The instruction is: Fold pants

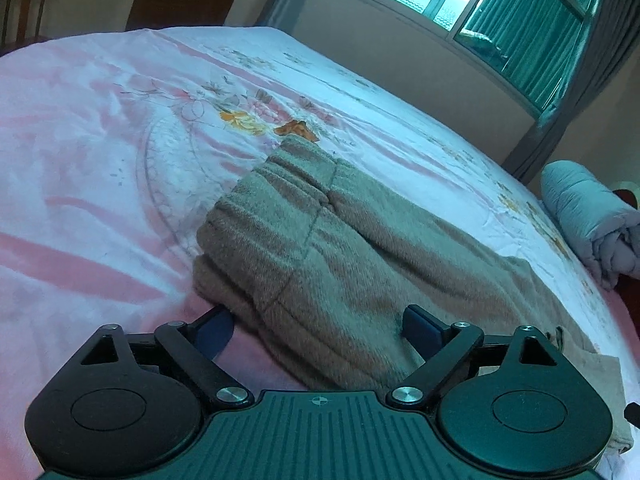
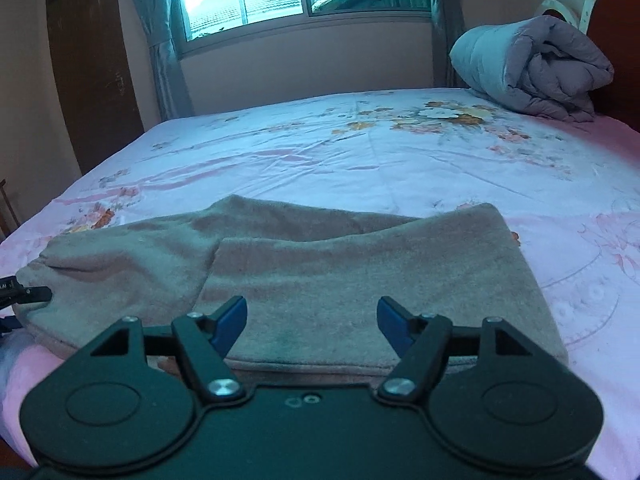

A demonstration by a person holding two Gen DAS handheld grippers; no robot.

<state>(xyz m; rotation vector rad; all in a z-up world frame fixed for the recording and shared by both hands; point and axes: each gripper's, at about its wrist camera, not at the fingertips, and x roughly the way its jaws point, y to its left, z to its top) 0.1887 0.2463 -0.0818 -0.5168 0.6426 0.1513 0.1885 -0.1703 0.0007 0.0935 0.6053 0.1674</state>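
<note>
Pants: grey-brown fleecy pants, soft and thick, lying flat on the bed at the lower centre of both views, one layer already laid over another.
Left fingers: blue-padded fingers of the left gripper stand wide apart over the ribbed waistband end at the lower centre of the left wrist frame; the pads straddle the cloth without pressing on it, so nothing is held.
Right fingers: the right gripper is also well open, its blue pads just above the near hem of the folded layer, gripping nothing.
Step in hand: judged from the doubled cloth, one fold is made and both tools are free between grips.
Next move: it likely calls for closing on the near edge at both ends and carrying it across evenly; thick fleece may slip or bunch.
Bed: pink and white floral sheet spreads to the upper frame.
Beyond: a rolled grey quilt sits at upper right.
Hidden: the pants' nearest edge runs under the gripper bodies, and the cuffs in the left wrist view are cut off at lower right.
</note>
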